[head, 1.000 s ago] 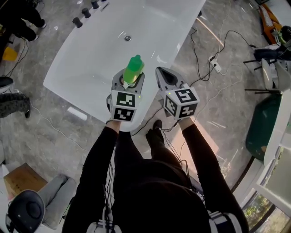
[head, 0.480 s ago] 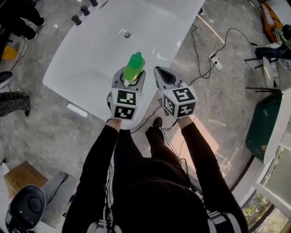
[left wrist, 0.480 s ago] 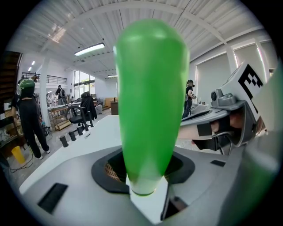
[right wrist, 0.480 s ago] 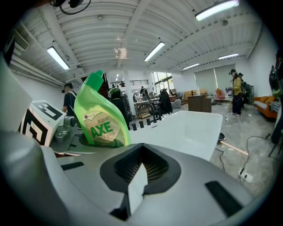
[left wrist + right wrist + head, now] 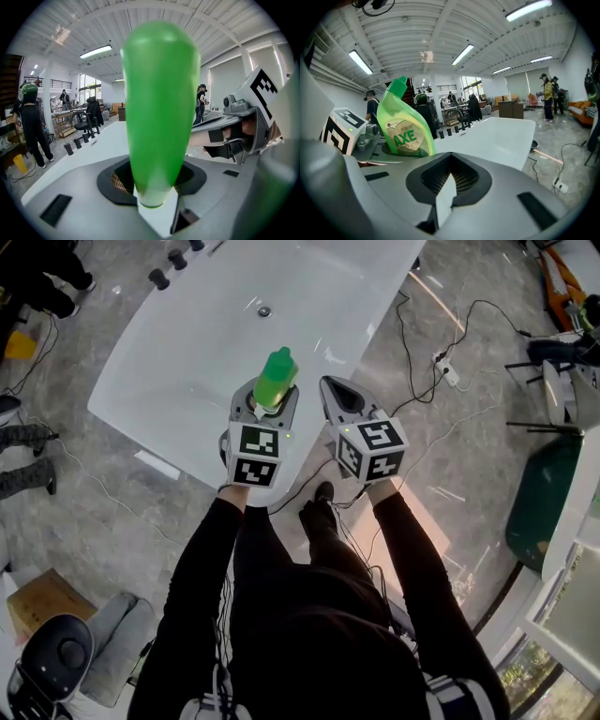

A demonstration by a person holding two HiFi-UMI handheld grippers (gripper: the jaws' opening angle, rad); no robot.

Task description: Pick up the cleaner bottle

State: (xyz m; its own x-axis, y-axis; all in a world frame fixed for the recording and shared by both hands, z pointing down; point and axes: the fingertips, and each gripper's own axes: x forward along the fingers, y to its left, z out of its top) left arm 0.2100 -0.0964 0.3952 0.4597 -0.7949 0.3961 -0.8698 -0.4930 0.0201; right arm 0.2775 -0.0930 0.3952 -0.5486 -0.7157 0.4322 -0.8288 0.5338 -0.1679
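Green plastic dominates the head view: the cleaner bottle (image 5: 276, 381) stands upright, cap up, pinched between the jaws of the left gripper (image 5: 269, 401). The person holds it in the air over the near end of a white bathtub (image 5: 187, 343). In the left gripper view the bottle (image 5: 159, 108) fills the middle of the picture, its body rising straight out of the jaws that clamp its base.

Just to its right and not touching it is the right gripper (image 5: 336, 388). Its jaws are pressed together to a point with nothing between them. From the right gripper view, the bottle (image 5: 404, 126) shows at the left with a pale label reading AXE.

Both grippers carry a marker cube (image 5: 255, 456) at the near end, where the person's black-sleeved arms come in from below. In the tub, a round drain (image 5: 264, 311) lies toward the far end, and black knobs (image 5: 169, 259) line the far left rim. On the grey stone floor (image 5: 103, 512) to the right, black cables (image 5: 412, 352) run to a white power strip (image 5: 446, 378).
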